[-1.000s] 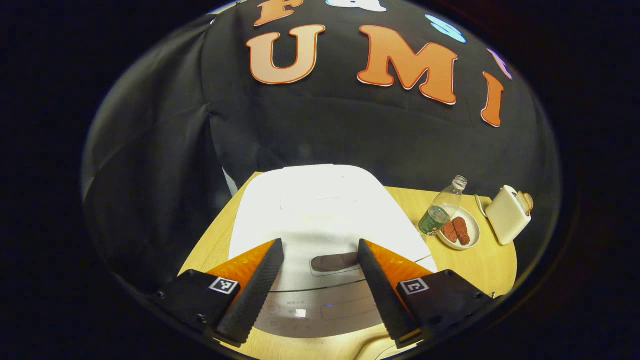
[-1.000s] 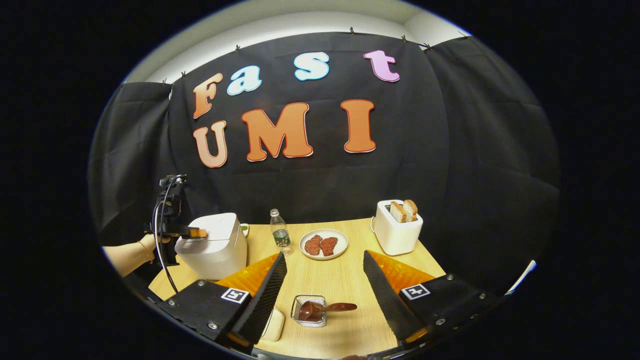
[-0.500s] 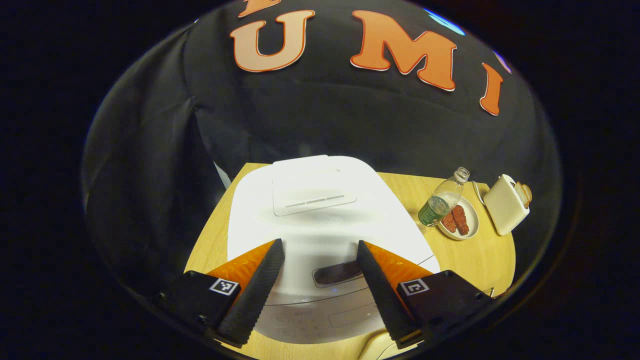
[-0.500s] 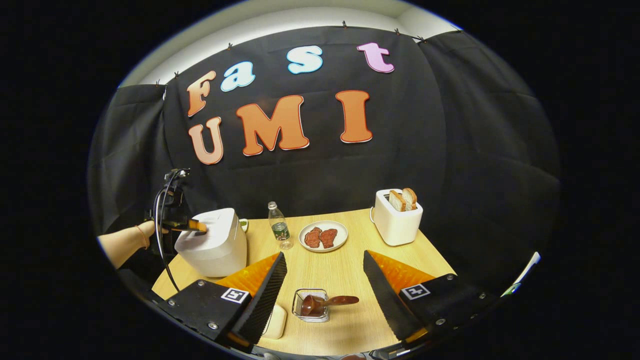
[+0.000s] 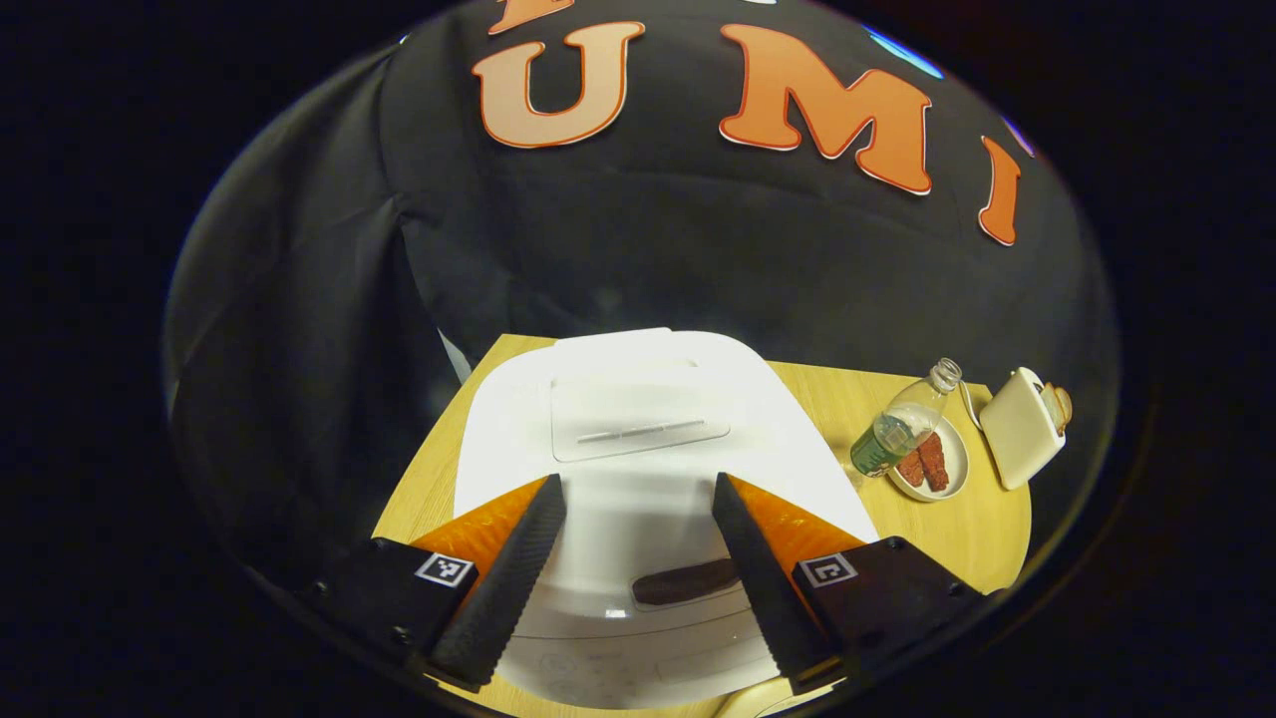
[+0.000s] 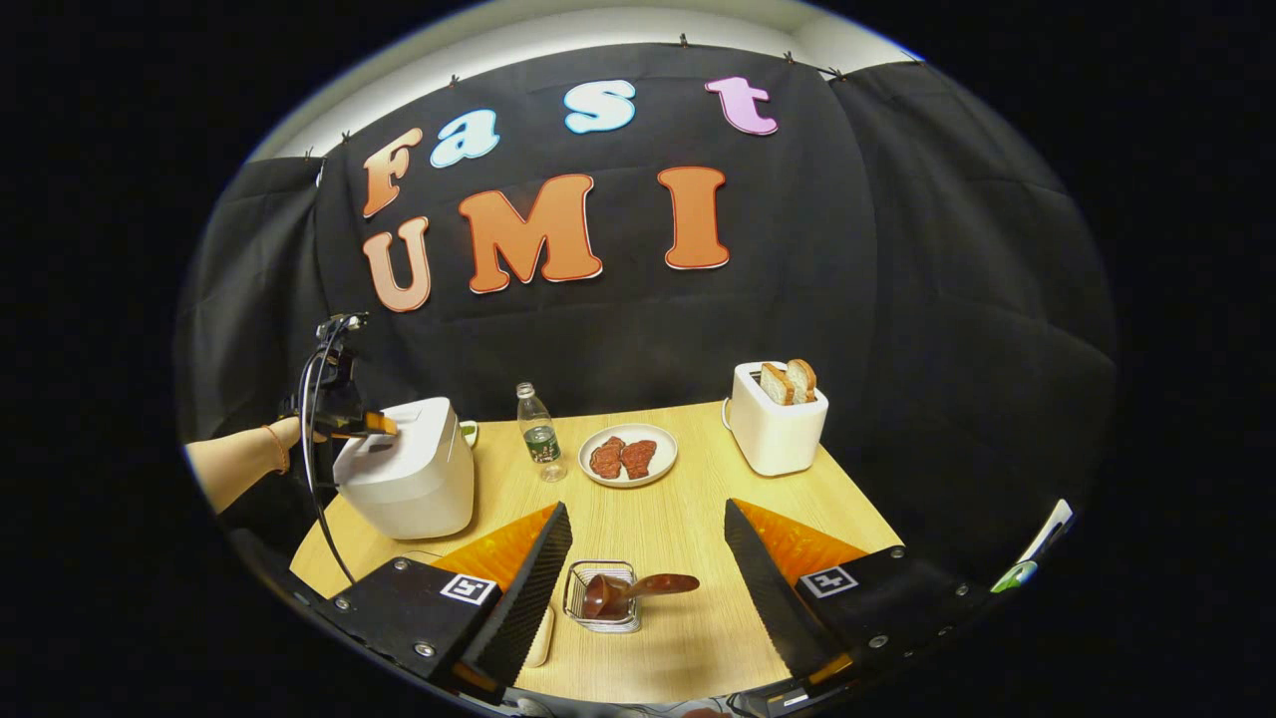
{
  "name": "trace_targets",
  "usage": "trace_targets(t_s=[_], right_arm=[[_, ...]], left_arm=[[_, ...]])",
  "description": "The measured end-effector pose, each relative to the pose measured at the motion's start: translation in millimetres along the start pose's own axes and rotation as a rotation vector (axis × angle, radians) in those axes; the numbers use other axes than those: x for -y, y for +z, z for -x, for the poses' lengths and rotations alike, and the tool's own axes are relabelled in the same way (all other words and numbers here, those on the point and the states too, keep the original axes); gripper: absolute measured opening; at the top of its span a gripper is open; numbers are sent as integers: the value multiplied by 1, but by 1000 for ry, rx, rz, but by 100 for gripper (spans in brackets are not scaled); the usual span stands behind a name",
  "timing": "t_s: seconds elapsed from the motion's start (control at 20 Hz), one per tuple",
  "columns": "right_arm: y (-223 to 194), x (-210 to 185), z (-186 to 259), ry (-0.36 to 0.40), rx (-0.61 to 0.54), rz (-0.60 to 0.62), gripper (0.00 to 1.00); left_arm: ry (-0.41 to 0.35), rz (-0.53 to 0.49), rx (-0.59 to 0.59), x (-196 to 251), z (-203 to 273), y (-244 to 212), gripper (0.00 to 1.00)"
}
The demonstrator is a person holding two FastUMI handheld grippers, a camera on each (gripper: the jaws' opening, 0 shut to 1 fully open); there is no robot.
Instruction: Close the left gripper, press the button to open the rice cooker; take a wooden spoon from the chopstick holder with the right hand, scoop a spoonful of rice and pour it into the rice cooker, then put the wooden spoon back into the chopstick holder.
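The white rice cooker (image 5: 638, 449) stands with its lid down. Its dark button (image 5: 688, 583) lies at the lid's front edge. My left gripper (image 5: 638, 489) hovers open over the lid, and the button shows low between its fingers. In the right gripper view, the left gripper (image 6: 364, 426) sits over the front top of the rice cooker (image 6: 409, 479). My right gripper (image 6: 646, 514) is open above the table with nothing between its fingers. Below it, a wooden spoon (image 6: 638, 586) leans in a wire chopstick holder (image 6: 588, 610).
A water bottle (image 6: 538, 434), a plate of meat slices (image 6: 628, 456) and a white toaster with bread (image 6: 773, 419) stand along the back of the wooden table (image 6: 678, 519). A cream-coloured object (image 6: 543, 636) peeks out beside the holder. A hand (image 6: 249, 464) holds the left gripper.
The button has slid lower between the left gripper's fingers and more of the lid shows. The right gripper has drifted slightly, so the table's objects sit further left. Both grippers stay open.
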State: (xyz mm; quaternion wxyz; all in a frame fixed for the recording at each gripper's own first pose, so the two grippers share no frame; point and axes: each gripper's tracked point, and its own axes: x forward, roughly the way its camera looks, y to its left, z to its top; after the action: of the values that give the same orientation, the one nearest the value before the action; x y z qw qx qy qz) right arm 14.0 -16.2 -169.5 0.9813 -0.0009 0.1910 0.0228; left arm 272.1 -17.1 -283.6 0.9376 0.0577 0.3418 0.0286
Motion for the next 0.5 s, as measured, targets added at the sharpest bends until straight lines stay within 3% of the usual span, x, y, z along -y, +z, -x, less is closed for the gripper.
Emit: trace_targets(t_s=[0.15, 0.45, 0.5], right_arm=[[11, -5, -6, 7, 15, 14, 95], [75, -21, -9, 34, 132, 62, 95], [87, -23, -9, 37, 154, 72, 100]], left_arm=[[-6, 21, 21, -2, 2, 3, 100], [-27, -41, 299, -19, 53, 71, 100], [-43, -34, 336, -18, 67, 79, 100]])
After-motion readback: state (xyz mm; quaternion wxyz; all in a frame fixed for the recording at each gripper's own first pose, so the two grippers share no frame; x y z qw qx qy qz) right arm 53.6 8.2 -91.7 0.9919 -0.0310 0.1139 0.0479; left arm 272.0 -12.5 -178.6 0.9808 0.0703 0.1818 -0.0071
